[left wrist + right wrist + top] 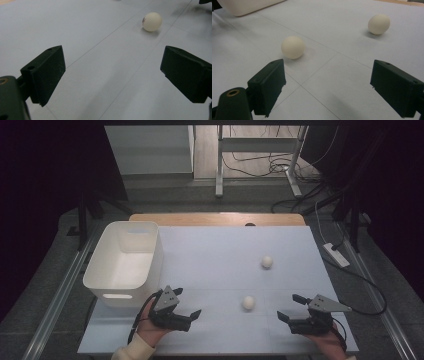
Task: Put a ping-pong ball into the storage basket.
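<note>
Two white balls lie on the pale table mat (215, 250). The near ball (248, 303) (152, 21) (292, 47) rests between my two grippers, while the far ball (267, 262) (379, 24) sits farther back on the right. My left gripper (187, 301) (112, 57) is low over the mat, left of the near ball, open and empty. On the other side of that ball my right gripper (288, 306) (327, 67) hovers just as low, also open with nothing between its jaws. A white bin (125, 262) (249, 6) stands at the table's left.
A wooden strip (215, 218) runs along the table's far edge. Beyond the table are metal desk legs and cables on the floor (280, 167). A white power strip (336, 255) lies off the right edge.
</note>
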